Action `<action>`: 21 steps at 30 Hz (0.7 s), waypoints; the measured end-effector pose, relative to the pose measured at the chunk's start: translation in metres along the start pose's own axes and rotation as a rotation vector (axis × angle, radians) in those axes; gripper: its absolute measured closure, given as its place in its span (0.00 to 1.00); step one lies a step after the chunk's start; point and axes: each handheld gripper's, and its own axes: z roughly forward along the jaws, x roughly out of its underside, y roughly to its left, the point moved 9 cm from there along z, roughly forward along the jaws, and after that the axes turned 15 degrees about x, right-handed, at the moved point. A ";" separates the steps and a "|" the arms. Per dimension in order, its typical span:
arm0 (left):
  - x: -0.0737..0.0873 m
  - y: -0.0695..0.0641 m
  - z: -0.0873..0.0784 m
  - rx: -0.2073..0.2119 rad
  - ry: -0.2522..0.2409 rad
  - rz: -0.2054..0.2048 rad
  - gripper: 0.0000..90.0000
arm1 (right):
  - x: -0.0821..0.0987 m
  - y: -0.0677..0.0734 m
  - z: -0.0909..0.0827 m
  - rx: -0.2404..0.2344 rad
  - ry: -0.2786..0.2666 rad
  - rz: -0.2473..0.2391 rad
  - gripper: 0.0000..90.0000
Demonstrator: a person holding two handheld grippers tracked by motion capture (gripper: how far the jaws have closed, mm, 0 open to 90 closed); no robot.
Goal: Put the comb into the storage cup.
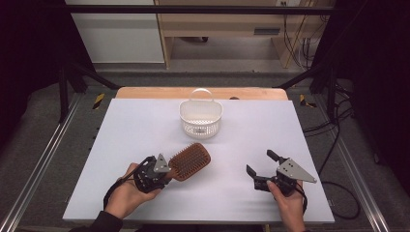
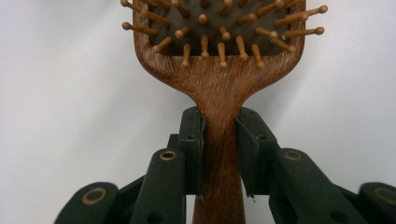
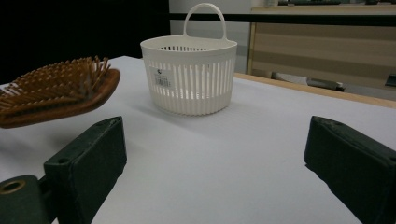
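Left tool (image 2: 219,154) clamps hairbrush (image 2: 219,70) handle, seen close; right tool (image 1: 263,169) gapes.

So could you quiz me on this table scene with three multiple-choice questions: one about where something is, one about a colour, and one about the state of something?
1. Where does the basket stand on the table?
A. Toward the far edge, near the middle
B. At the near left corner
C. Beside the right gripper

2. What colour is the hairbrush?
A. White
B. Brown
C. Blue

3. What is the left gripper doing?
A. Standing open over the bare table
B. Gripping the basket's handle
C. Clamped on the hairbrush's handle

Answers:
1 A, the high view shows it centred near the far side.
2 B, its wooden back and pins are brown.
3 C, the left gripper view shows both jaws pressed against the handle.
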 end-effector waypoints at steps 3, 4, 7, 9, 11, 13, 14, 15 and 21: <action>-0.008 0.004 -0.001 -0.049 -0.102 0.005 0.81 | -0.001 0.002 -0.002 -0.031 0.000 0.048 0.06; -0.010 0.006 -0.001 -0.066 -0.130 0.014 0.81 | -0.002 0.003 -0.002 -0.045 0.002 0.064 0.05; -0.017 0.009 -0.003 -0.096 -0.218 0.004 0.81 | -0.006 0.008 -0.001 -0.061 -0.001 0.115 0.05; -0.020 0.011 -0.005 -0.124 -0.254 0.010 0.81 | -0.010 0.015 0.004 -0.071 0.006 0.165 0.05; -0.022 0.014 -0.006 -0.138 -0.302 0.006 0.81 | -0.011 0.018 0.006 -0.073 0.016 0.171 0.05; -0.023 0.016 -0.005 -0.143 -0.362 -0.003 0.81 | -0.013 0.025 0.010 -0.075 0.032 0.178 0.06; -0.022 0.018 -0.004 -0.142 -0.389 -0.009 0.81 | -0.014 0.030 0.012 -0.080 0.042 0.179 0.06; -0.021 0.020 -0.002 -0.143 -0.410 -0.011 0.81 | -0.016 0.035 0.014 -0.090 0.052 0.175 0.06; -0.018 0.019 0.005 -0.127 -0.489 -0.003 0.81 | -0.029 0.072 0.024 -0.171 0.073 0.217 0.07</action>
